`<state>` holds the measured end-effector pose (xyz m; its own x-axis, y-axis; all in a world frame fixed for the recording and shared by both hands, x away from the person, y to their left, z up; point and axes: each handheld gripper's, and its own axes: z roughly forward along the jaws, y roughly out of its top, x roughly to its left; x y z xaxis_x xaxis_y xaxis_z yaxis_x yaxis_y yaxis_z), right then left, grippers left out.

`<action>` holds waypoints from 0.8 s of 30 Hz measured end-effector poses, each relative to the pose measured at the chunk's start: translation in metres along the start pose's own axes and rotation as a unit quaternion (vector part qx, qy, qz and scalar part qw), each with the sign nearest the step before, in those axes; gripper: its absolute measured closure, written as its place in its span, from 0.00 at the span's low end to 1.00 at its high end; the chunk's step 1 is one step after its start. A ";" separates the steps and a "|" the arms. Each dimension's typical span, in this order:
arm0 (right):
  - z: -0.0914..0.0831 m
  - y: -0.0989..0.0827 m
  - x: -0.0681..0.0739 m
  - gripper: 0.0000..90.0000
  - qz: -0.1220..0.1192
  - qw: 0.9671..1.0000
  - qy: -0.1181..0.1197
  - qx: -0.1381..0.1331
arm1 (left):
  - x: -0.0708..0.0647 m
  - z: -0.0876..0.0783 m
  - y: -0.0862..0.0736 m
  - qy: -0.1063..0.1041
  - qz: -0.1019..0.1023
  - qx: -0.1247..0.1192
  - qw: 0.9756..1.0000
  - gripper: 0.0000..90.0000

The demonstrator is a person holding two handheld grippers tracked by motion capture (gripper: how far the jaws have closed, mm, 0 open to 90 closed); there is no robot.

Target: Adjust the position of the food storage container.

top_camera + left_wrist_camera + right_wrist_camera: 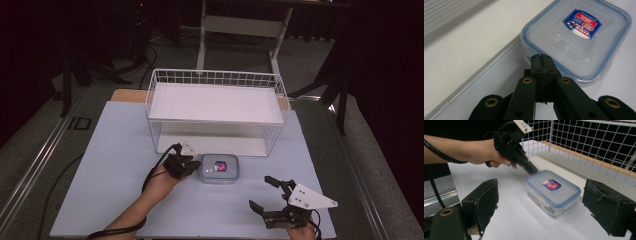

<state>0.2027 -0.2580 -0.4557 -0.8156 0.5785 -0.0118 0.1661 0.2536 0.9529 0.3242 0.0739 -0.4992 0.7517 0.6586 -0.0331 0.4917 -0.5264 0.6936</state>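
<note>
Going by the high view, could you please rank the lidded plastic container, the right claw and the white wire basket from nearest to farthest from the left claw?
1. Lidded plastic container: right beside the left claw, whose shut tips reach its edge.
2. White wire basket: just behind, toward the table's far side.
3. Right claw: open, at the near right corner of the table.

Left claw (pixel 541 58) jaws pressed together, tips at blue-rimmed lid edge of clear container (pixel 576 40) on desk (pixel 474 45).
</note>
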 end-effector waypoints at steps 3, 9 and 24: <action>0.000 0.000 0.000 0.15 0.001 1.000 0.000 0.000 | -0.001 -0.008 -0.003 -0.004 0.000 -0.001 1.000 0.98; 0.004 -0.002 0.000 0.15 0.003 1.000 0.014 0.002 | -0.005 -0.029 -0.014 -0.013 -0.001 -0.014 1.000 0.72; 0.010 0.000 0.005 0.20 -0.014 1.000 -0.009 0.008 | -0.007 -0.069 -0.039 -0.087 -0.069 -0.070 0.991 0.02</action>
<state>0.2039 -0.2477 -0.4591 -0.8097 0.5852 -0.0444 0.1523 0.2826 0.9471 0.2691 0.1271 -0.4762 0.7520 0.6097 -0.2507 0.5391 -0.3500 0.7661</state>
